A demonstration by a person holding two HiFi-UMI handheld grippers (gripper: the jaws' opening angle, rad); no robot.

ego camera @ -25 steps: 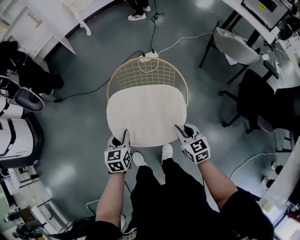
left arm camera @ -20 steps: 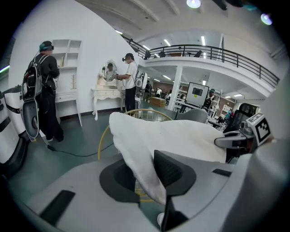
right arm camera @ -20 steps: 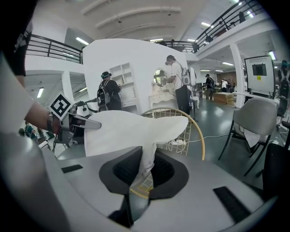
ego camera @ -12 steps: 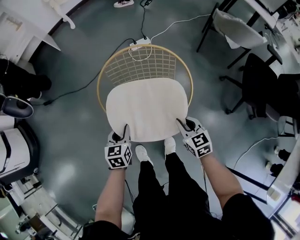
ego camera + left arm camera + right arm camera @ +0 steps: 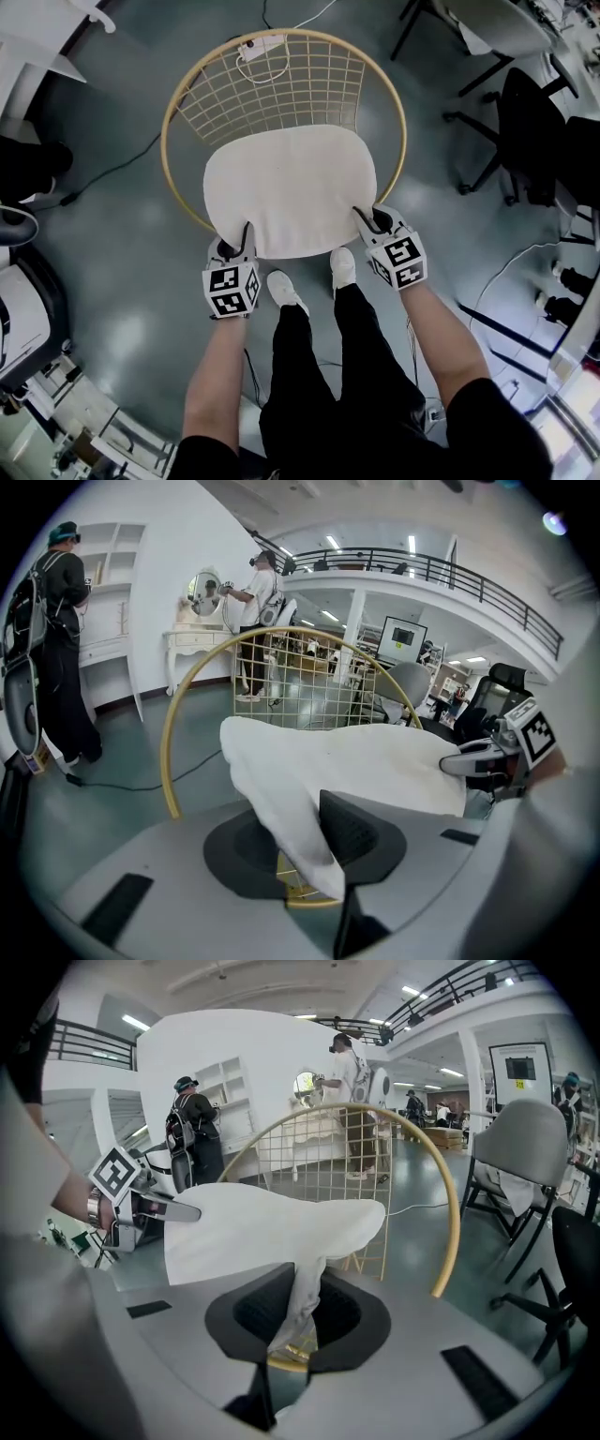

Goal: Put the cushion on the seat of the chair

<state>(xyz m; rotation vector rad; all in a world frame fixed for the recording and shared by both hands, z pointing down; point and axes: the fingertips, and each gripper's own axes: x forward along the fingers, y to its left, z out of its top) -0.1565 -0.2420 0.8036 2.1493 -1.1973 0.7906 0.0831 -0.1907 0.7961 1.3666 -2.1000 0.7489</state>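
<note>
The round chair of gold wire grid (image 5: 170,141) is under the soft, white, rounded fabric cushion (image 5: 291,187), which is held over its seat. The left gripper (image 5: 246,231) and the right gripper (image 5: 362,216) each pinch its near edge, with the jaws almost closed.

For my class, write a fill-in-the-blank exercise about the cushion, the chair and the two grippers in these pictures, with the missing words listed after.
The cushion is ____ in colour. The fingers of the left gripper and of the right gripper are each shut on the ____. Beyond the cushion stands a round wire ____ with a gold rim. Missing words: white; cushion; chair.
</note>
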